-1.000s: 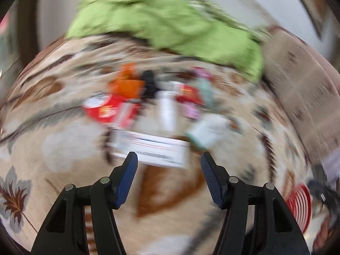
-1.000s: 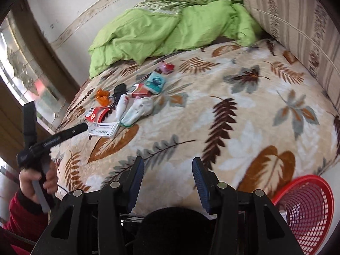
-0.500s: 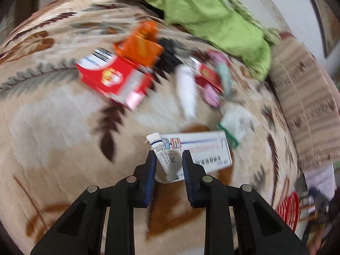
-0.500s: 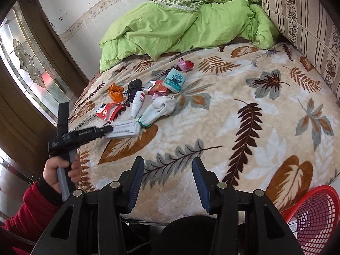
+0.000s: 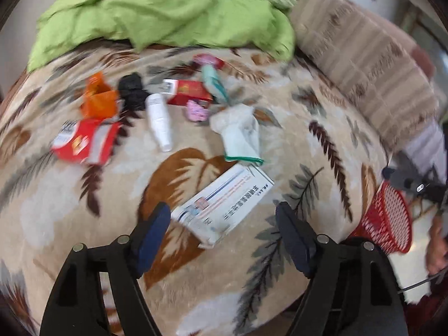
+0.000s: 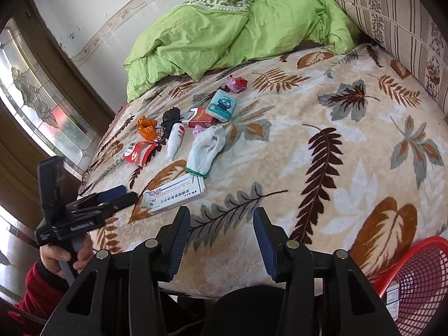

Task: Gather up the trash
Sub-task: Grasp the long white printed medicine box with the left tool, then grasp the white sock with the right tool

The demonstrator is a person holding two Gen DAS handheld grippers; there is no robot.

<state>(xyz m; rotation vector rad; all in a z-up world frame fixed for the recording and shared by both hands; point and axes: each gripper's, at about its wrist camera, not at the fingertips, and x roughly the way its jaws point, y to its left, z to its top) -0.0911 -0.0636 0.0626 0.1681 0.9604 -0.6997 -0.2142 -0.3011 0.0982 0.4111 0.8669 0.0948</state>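
Several pieces of trash lie on the leaf-patterned bed. A white medicine box (image 5: 224, 201) (image 6: 173, 194) lies nearest the edge. Behind it are a white glove (image 5: 240, 134) (image 6: 207, 148), a white tube (image 5: 159, 120) (image 6: 175, 140), a red packet (image 5: 84, 142) (image 6: 138, 152), an orange wrapper (image 5: 98, 98), a black lump (image 5: 131, 89), a red box (image 5: 190, 92) and a teal pack (image 6: 222, 107). My left gripper (image 5: 222, 229) (image 6: 117, 196) is open, just short of the medicine box. My right gripper (image 6: 221, 235) is open and empty at the bed's front edge.
A red mesh basket (image 5: 389, 218) (image 6: 417, 280) stands on the floor by the bed's corner. A green quilt (image 6: 229, 33) is bunched at the far side, with a striped pillow (image 6: 392, 22) on the right. A glazed door (image 6: 36, 92) is on the left.
My left gripper was shut on the medicine box's end half a second ago; it has opened and the box lies skewed nearer the bed's edge. The right gripper stayed open.
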